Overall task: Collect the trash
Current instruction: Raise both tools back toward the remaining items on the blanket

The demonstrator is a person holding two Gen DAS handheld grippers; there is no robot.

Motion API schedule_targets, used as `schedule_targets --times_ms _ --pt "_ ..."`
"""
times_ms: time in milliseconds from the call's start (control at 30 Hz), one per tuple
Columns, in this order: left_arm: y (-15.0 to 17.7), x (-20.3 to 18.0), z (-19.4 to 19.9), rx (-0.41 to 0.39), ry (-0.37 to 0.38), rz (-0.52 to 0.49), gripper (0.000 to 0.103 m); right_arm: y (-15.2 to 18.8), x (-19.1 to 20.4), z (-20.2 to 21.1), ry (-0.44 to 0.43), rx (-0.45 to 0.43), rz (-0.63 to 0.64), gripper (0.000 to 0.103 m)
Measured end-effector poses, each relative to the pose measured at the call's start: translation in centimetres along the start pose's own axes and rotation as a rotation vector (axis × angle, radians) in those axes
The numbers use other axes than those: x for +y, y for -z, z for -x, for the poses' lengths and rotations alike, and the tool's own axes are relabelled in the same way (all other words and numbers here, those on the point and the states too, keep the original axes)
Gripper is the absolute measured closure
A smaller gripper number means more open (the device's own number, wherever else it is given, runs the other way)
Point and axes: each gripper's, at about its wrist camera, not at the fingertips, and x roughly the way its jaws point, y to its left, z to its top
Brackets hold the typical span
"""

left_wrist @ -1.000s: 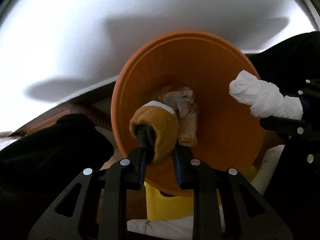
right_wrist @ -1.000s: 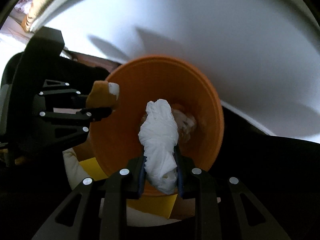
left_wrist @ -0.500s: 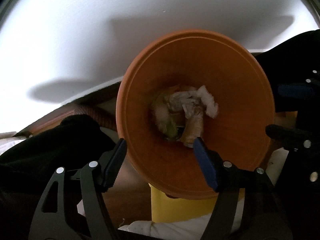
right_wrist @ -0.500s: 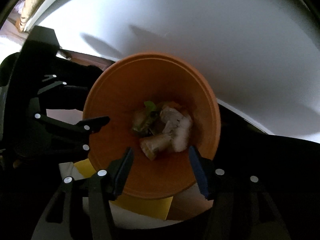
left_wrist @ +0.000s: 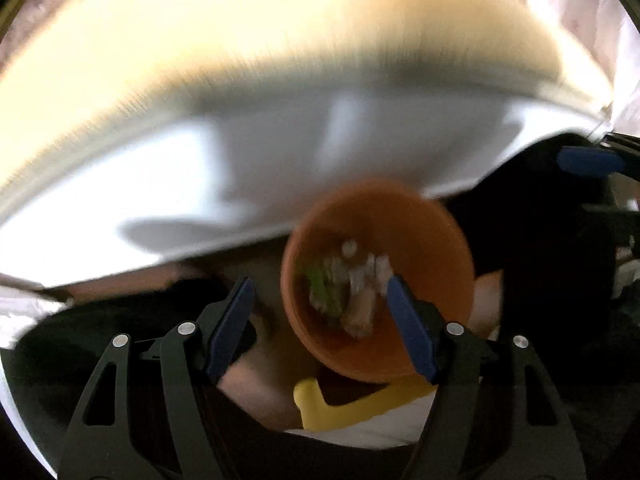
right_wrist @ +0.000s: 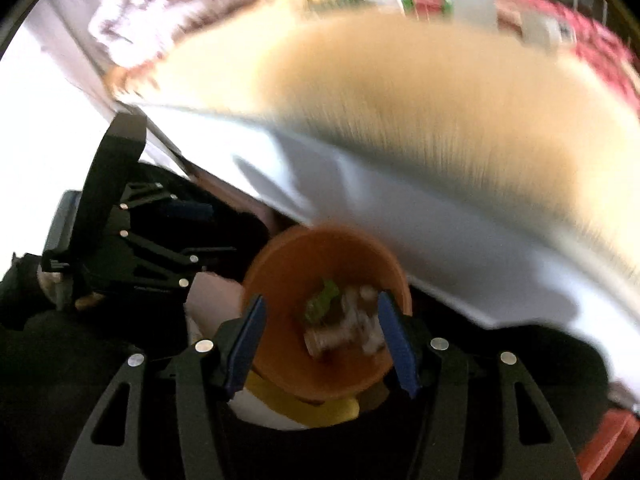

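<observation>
An orange bin point(left_wrist: 432, 240) stands below a white table edge, seen from above in both wrist views; the same orange bin point(right_wrist: 288, 264) fills the lower middle of the right wrist view. At its bottom lies a pile of trash point(left_wrist: 352, 292), crumpled white paper, brownish scraps and a green bit; in the right view the trash point(right_wrist: 340, 320) is blurred. My left gripper point(left_wrist: 318, 308) hangs open above the bin with nothing between its blue pads. My right gripper point(right_wrist: 320, 328) is open and empty too, high over the bin. The left gripper point(right_wrist: 160, 240) shows at the left of the right view.
A white-fronted table with a tan top point(left_wrist: 260, 80) curves across the upper part of both views, blurred by motion. A yellow object point(left_wrist: 344, 404) lies under the bin beside white cloth. Patterned red fabric and packages point(right_wrist: 560, 32) sit beyond the table.
Both grippers let go: the brown scrap and the white tissue wad dropped into the bin. Both jaws opened, then both hands rose, so the bin looks smaller and the tabletop comes into view.
</observation>
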Motion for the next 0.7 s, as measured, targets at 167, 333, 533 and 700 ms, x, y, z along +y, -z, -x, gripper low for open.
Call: schedule_targets --times_ms 167,333,533,700 --pt "-3.5 2.2 6.9 -0.223 -0.054 0.024 0.030 -7.0 -1.6 4.9 -0.004 -0.184 0.022 0.045" --pt "-8.6 5.5 9.9 -0.378 -0.110 0.089 0.024 -16.9 -6.7 6.2 -0.086 -0.251 -0.108 0.039" --pt "-12.7 9.3 10.2 -0.449 -0.132 0.232 0.024 -26.2 -11.1 -1.4 -0.258 -0.139 -0.489 0.039" --pt "-12.3 10.4 9.1 -0.438 -0.136 0.263 0.024 -28.8 -13.3 -6.6 -0.111 -0.052 -0.682 0.039"
